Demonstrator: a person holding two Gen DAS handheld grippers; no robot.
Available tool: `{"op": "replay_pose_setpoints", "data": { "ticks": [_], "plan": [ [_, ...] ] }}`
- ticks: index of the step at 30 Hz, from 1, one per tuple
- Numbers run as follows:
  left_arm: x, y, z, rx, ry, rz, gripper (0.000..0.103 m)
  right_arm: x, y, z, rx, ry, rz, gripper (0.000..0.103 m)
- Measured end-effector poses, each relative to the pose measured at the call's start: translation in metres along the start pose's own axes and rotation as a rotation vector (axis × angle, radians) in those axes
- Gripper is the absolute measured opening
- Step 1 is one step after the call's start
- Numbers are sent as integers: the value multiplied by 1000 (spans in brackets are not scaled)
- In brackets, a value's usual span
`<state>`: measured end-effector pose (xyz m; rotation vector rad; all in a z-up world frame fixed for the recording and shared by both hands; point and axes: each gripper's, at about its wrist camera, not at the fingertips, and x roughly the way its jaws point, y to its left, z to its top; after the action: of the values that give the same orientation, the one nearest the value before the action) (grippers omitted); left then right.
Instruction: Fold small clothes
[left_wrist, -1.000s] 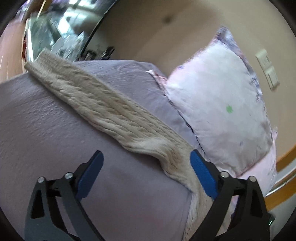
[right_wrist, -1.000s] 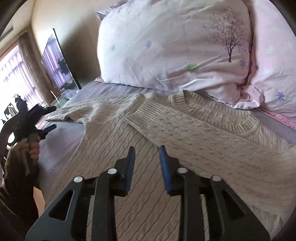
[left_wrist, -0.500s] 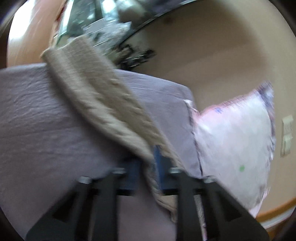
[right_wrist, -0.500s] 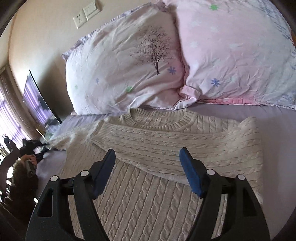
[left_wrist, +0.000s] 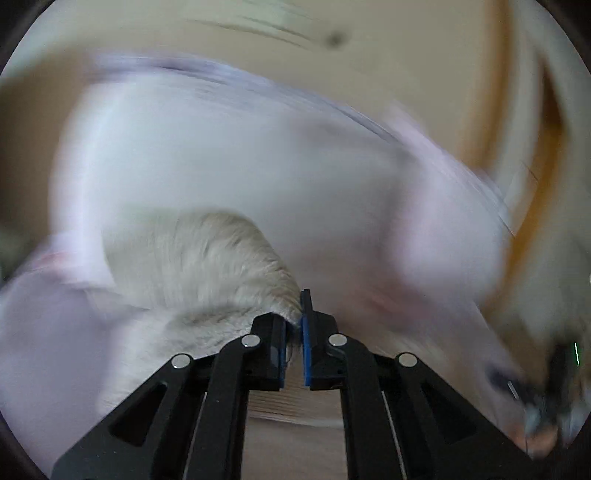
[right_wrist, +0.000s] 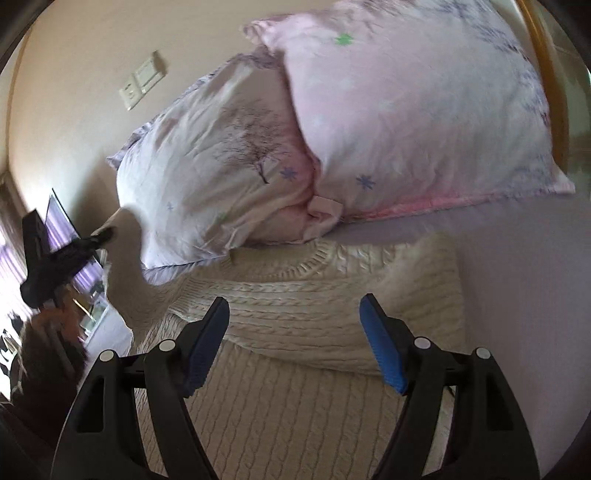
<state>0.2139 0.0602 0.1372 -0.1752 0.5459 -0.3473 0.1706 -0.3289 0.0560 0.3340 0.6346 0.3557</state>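
A cream cable-knit sweater (right_wrist: 317, 325) lies flat on the bed, collar toward the pillows, its right sleeve folded across the chest. My right gripper (right_wrist: 295, 332) is open and empty, hovering above the sweater's middle. My left gripper (left_wrist: 294, 325) is shut on the sweater's left sleeve (left_wrist: 207, 266) and holds it lifted; the view is heavily blurred. In the right wrist view the left gripper (right_wrist: 59, 258) shows at the far left with the sleeve (right_wrist: 123, 236) hanging from it in the air.
Two pale pink patterned pillows (right_wrist: 229, 173) (right_wrist: 406, 110) lean against the wall behind the sweater. Lilac bed sheet (right_wrist: 524, 280) extends to the right. A wall switch plate (right_wrist: 142, 79) sits above. A wooden headboard edge (right_wrist: 546, 74) is at the upper right.
My left gripper closed on the sleeve and lifted it, swinging toward the pillows. My right gripper opened wide and drew back over the sweater's body.
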Motion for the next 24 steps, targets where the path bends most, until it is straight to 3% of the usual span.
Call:
{"op": "replay_pose_setpoints", "data": {
  "ticks": [2, 5, 7, 10, 12, 16, 18, 24],
  "plan": [
    [53, -66, -31, 134, 182, -125, 8, 2, -7, -2, 17, 9, -10, 75],
    [83, -110, -69, 262, 326, -171, 12, 2, -23, -2, 68, 31, -17, 75],
    [70, -111, -79, 290, 309, -170, 13, -1, -32, -2, 94, 37, -11, 74],
    [34, -76, -77, 214, 239, -111, 40, 3, -43, 2, 127, 62, -7, 60],
    [13, -47, -75, 156, 217, -42, 42, 13, -49, 3, 169, 110, -4, 51],
    [-23, 8, -89, 40, 224, 74, 47, 36, -61, -4, 291, 210, -17, 50],
    [-32, 23, -96, 18, 223, 111, 51, 38, -63, -7, 336, 220, -13, 50],
    [-55, 28, -109, -11, 215, 86, 62, 57, -22, 11, 277, 238, -22, 56]
  ]
}}
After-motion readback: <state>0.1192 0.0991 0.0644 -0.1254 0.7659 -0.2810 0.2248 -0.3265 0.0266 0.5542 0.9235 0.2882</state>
